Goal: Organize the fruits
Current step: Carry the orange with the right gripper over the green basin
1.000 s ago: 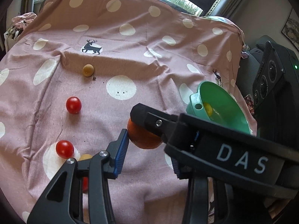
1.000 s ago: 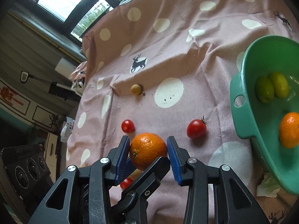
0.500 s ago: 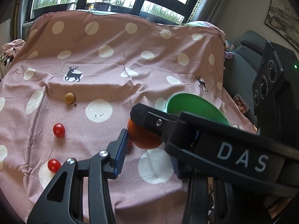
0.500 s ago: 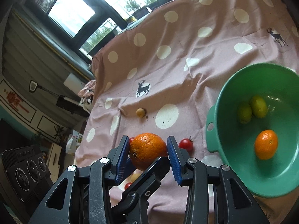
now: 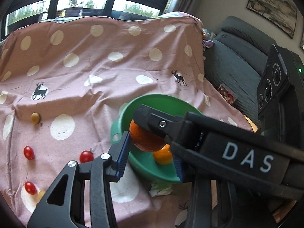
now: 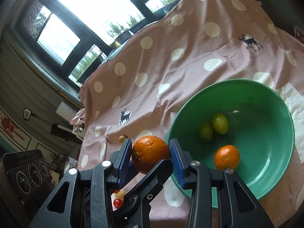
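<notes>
Green bowl (image 6: 269,125) on the spotted cloth (image 5: 106,72) holds two limes (image 6: 213,126) and a small orange (image 6: 227,156); cherry tomatoes (image 5: 86,156) and a tan fruit (image 5: 35,117) lie loose toward the bench's left edge. Both tools clamp one big orange (image 6: 150,153): right tool (image 6: 151,156) pads on its sides, left tool (image 5: 150,153) crossing it. It hangs just beside the bowl's near-left rim.

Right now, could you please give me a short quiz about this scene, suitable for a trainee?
1. True or false: the right claw is shut on an orange.
2. How many fruits lie inside the green bowl? A) one B) three C) five
3. Fill in: the cherry tomatoes lie on a ______ cloth with white dots.
Key: 1 true; 2 B (two green fruits and one small orange one); 3 pink.
</notes>
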`<state>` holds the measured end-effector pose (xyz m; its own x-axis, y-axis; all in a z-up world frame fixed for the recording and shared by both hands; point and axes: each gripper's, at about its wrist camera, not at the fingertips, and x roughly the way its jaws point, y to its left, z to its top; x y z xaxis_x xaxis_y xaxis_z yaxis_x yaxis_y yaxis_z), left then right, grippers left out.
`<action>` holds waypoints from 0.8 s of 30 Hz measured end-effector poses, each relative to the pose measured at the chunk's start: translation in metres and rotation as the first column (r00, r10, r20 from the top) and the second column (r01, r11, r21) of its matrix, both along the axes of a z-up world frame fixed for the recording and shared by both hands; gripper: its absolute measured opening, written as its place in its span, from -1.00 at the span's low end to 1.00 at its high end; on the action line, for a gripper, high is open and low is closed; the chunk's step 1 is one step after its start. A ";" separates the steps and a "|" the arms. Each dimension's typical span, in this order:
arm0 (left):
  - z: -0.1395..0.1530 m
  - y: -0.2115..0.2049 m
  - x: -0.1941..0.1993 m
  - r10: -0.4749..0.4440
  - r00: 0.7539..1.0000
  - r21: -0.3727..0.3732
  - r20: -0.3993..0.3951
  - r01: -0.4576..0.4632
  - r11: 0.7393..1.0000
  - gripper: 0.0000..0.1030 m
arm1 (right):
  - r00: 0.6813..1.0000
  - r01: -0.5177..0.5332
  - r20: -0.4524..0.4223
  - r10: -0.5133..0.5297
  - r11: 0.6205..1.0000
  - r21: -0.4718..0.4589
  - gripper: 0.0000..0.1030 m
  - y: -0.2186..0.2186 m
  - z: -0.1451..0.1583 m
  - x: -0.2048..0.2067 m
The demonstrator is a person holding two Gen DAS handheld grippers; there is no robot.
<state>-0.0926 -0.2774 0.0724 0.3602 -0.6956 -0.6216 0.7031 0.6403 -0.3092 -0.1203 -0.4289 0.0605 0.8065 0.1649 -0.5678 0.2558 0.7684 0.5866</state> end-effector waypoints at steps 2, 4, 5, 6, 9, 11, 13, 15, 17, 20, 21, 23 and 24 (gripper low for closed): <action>-0.001 -0.009 -0.001 -0.026 1.000 0.002 -0.003 0.027 1.000 -0.22 | 1.000 0.026 -0.001 -0.026 1.000 0.004 -0.16 -0.008 -0.001 -0.005; -0.003 -0.018 -0.001 -0.055 0.998 0.005 -0.008 0.055 0.998 -0.22 | 0.999 0.054 -0.004 -0.053 0.999 0.010 -0.16 -0.016 -0.003 -0.009; -0.004 -0.023 0.000 -0.073 0.997 0.006 -0.013 0.073 0.997 -0.22 | 0.998 0.067 -0.006 -0.067 0.998 0.013 -0.16 -0.019 -0.004 -0.011; -0.007 -0.029 0.002 -0.097 0.995 0.006 -0.028 0.097 0.995 -0.22 | 0.996 0.084 -0.011 -0.084 0.996 0.014 -0.16 -0.023 -0.006 -0.013; -0.012 -0.039 0.003 -0.129 0.991 0.014 -0.047 0.129 0.991 -0.21 | 0.990 0.133 -0.040 -0.133 0.991 0.010 -0.16 -0.034 -0.010 -0.016; -0.014 -0.045 0.001 -0.140 0.989 0.019 -0.052 0.141 0.990 -0.21 | 0.988 0.146 -0.045 -0.145 0.989 0.017 -0.16 -0.039 -0.013 -0.018; -0.017 -0.050 0.001 -0.150 0.987 0.022 -0.058 0.152 0.988 -0.21 | 0.986 0.158 -0.054 -0.156 0.987 0.025 -0.16 -0.044 -0.015 -0.019; -0.018 -0.053 0.000 -0.159 0.985 0.028 -0.062 0.161 0.987 -0.20 | 0.984 0.169 -0.063 -0.167 0.985 0.029 -0.16 -0.049 -0.017 -0.021; -0.020 -0.057 0.000 -0.164 0.984 0.034 -0.067 0.166 0.986 -0.20 | 0.982 0.176 -0.071 -0.174 0.984 0.036 -0.16 -0.052 -0.019 -0.023; -0.023 -0.061 0.000 -0.173 0.982 0.039 -0.078 0.176 0.984 -0.20 | 0.980 0.184 -0.082 -0.180 0.982 0.046 -0.16 -0.056 -0.023 -0.025; -0.024 -0.063 0.000 -0.176 0.981 0.040 -0.082 0.180 0.983 -0.20 | 0.979 0.187 -0.086 -0.183 0.981 0.048 -0.16 -0.058 -0.024 -0.025; -0.027 -0.065 0.001 -0.180 0.979 0.040 -0.092 0.184 0.982 -0.20 | 0.977 0.194 -0.096 -0.188 0.980 0.047 -0.16 -0.059 -0.025 -0.026; -0.027 -0.066 0.001 -0.183 0.979 0.039 -0.093 0.188 0.981 -0.20 | 0.976 0.197 -0.101 -0.191 0.979 0.048 -0.16 -0.060 -0.026 -0.026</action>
<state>-0.0911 -0.3436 0.0450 0.1696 -0.7141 -0.6792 0.7822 0.5168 -0.3480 -0.1461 -0.4890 0.0343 0.7687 0.0451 -0.6381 0.4540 0.6643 0.5938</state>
